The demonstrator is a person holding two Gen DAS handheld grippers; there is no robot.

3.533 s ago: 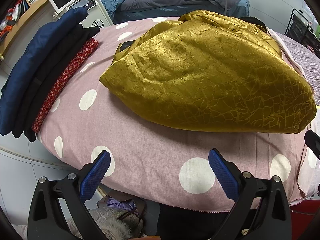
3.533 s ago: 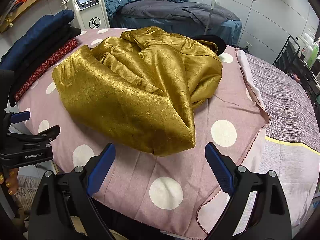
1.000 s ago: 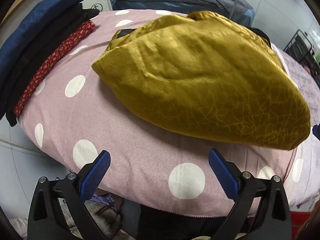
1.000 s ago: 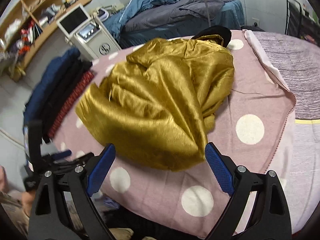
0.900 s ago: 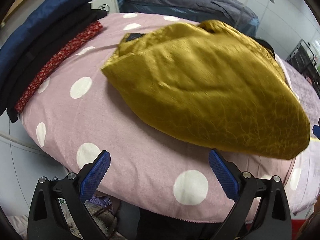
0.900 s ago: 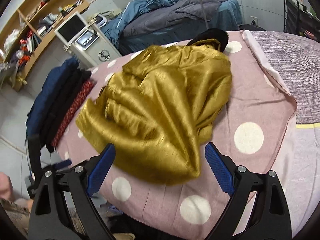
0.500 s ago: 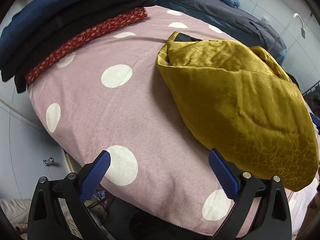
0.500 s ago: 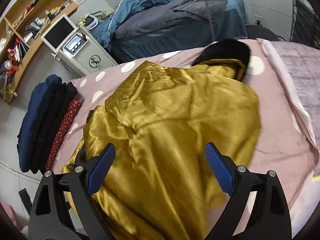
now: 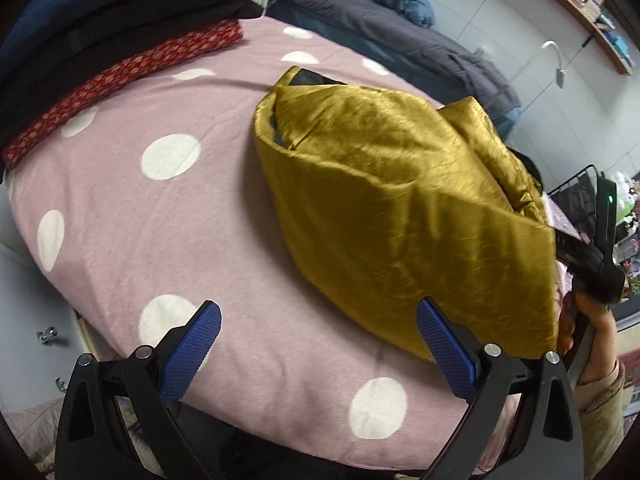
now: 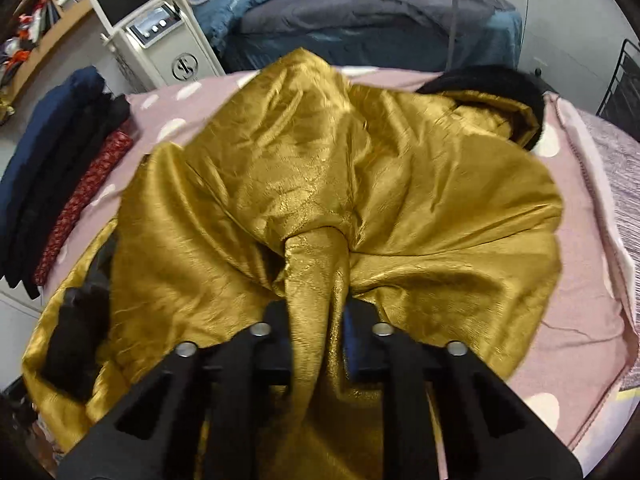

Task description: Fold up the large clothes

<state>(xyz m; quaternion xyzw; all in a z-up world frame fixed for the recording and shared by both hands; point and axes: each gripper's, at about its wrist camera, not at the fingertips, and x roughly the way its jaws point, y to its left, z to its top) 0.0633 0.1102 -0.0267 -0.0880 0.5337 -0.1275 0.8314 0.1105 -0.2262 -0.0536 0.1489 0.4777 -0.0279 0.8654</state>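
Right gripper [image 10: 316, 316] closing, pinching 1 gold garment [image 10: 360, 184]; left gripper [image 9: 316, 340] spread, empty.

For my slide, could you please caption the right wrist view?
Right gripper closing on a bunched fold of the gold garment.

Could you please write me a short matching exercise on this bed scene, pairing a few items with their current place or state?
Column 1:
1. right claw
2. left claw
3. gold garment
4. red patterned cloth

Column 2:
A. bottom of the folded stack
B. closing on pinched fabric
C. open over the spotted pink cover
D. heaped in the middle of the bed

Pairs: 1-B, 2-C, 3-D, 4-A
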